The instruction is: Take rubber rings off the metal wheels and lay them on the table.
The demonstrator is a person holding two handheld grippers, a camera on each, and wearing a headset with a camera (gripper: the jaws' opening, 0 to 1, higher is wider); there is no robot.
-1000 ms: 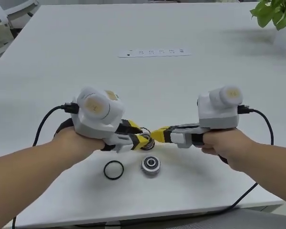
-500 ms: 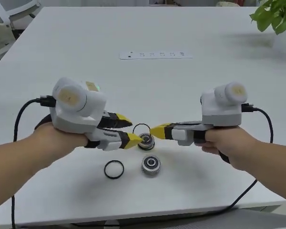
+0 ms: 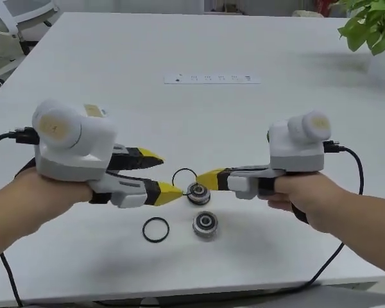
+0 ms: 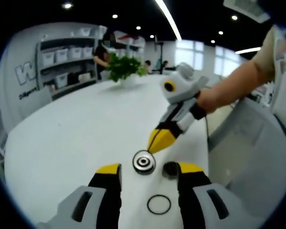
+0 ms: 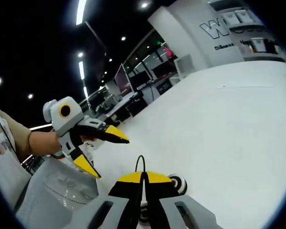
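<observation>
The right hand-held gripper (image 3: pixel 208 179) is clamped shut on a rubber ring (image 3: pixel 183 177), apparently to carry it away from the metal wheel (image 3: pixel 197 192) resting on the bench (image 3: pixel 256 128). The left hand-held gripper (image 3: pixel 160 173) stands open beside that wheel. The jaws hide part of the ring, so whether it touches the wheel cannot be determined.
</observation>
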